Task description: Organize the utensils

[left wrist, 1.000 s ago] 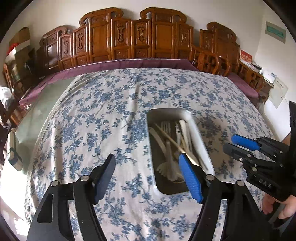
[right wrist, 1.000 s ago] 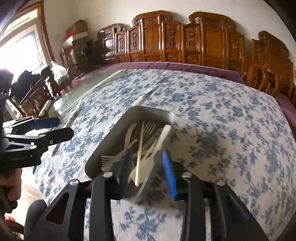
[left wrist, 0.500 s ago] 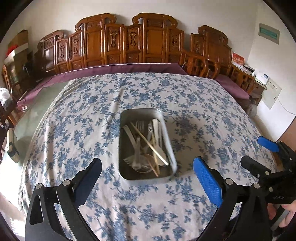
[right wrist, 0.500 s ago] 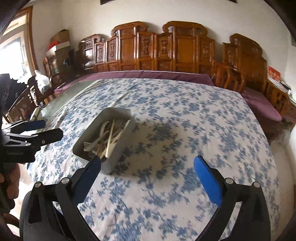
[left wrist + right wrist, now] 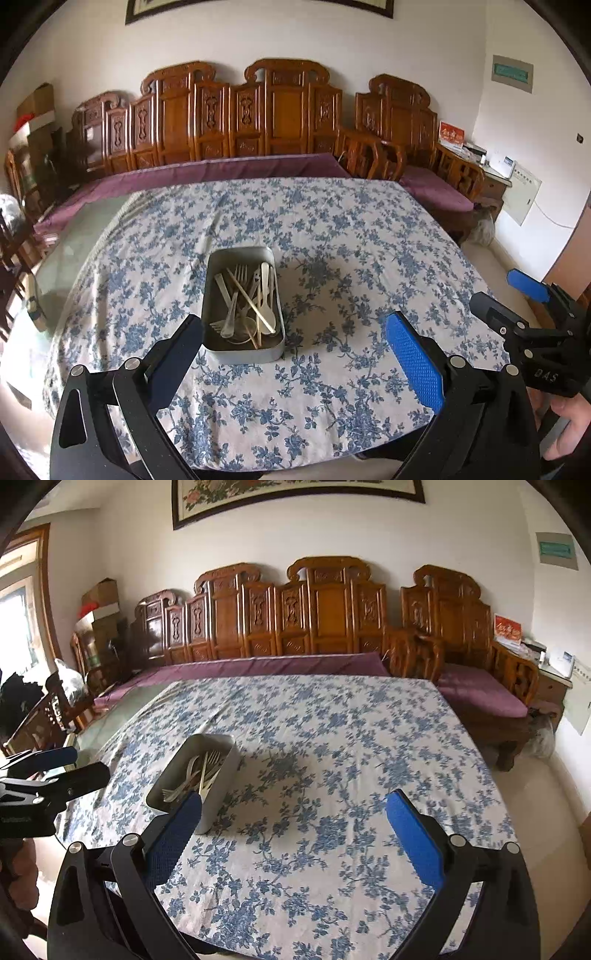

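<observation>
A grey metal tray (image 5: 212, 302) sits near the table's front edge and holds forks, spoons and chopsticks (image 5: 251, 301) piled together. It also shows in the right wrist view (image 5: 221, 786) at the left. My left gripper (image 5: 295, 354) is open and empty, held back from the table with the tray ahead between its fingers. My right gripper (image 5: 293, 830) is open and empty, to the right of the tray and back from it. It also shows at the right edge of the left wrist view (image 5: 517, 302).
The table wears a blue-flowered white cloth (image 5: 351, 236), with bare glass (image 5: 74, 240) at its left. Carved wooden benches with purple cushions (image 5: 236, 125) line the far wall. A side cabinet (image 5: 491, 173) stands at the right.
Both grippers have pulled back and up from the tray. My right gripper was nearly closed over the utensils a second ago and is now wide open and empty.
</observation>
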The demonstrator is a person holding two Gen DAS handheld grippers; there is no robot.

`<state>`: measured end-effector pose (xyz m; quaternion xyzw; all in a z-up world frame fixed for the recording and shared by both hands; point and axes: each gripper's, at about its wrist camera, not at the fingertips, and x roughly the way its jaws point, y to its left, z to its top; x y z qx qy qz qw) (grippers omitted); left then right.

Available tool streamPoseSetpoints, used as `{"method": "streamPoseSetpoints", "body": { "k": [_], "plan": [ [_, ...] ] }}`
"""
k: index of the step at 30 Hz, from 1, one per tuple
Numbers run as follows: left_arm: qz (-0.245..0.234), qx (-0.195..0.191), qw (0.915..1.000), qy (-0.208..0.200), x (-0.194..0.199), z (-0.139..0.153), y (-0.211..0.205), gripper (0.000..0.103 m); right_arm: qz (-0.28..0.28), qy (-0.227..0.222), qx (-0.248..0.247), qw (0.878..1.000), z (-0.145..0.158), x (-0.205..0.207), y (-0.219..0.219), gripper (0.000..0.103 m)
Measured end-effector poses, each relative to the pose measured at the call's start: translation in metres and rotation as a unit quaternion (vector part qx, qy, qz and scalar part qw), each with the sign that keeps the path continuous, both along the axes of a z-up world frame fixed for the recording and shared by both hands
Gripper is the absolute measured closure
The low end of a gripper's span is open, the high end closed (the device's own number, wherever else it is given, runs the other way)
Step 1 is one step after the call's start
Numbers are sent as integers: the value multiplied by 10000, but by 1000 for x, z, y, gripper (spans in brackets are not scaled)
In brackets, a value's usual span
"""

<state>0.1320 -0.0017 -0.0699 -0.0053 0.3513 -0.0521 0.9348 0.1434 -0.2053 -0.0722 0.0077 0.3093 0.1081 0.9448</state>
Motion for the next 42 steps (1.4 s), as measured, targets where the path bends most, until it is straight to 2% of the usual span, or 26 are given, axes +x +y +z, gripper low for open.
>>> {"method": "streamPoseSetpoints", "body": {
  "k": [7, 15, 19, 28, 42],
  "plan": [
    [63, 90, 9992, -379, -22, 34, -12, 7, -88, -253, 102, 9996, 24, -18, -10, 2],
    [271, 91, 9941, -1047, -59, 87, -13, 7, -199, -870, 184, 9958, 74, -50, -17, 2],
    [341, 140, 9915, -1246, -72, 102, -12, 7, -200, -1182, 237, 9925, 96, -69, -18, 2],
    [385, 129, 9884, -1466, -93, 113, -10, 7, -124, -1528, 332, 9876, 120, -97, -16, 2],
    [417, 112, 9883, -1466, -96, 109, -6, 7, -149, -1544, 273, 9875, 121, -100, -14, 2]
  ]
}}
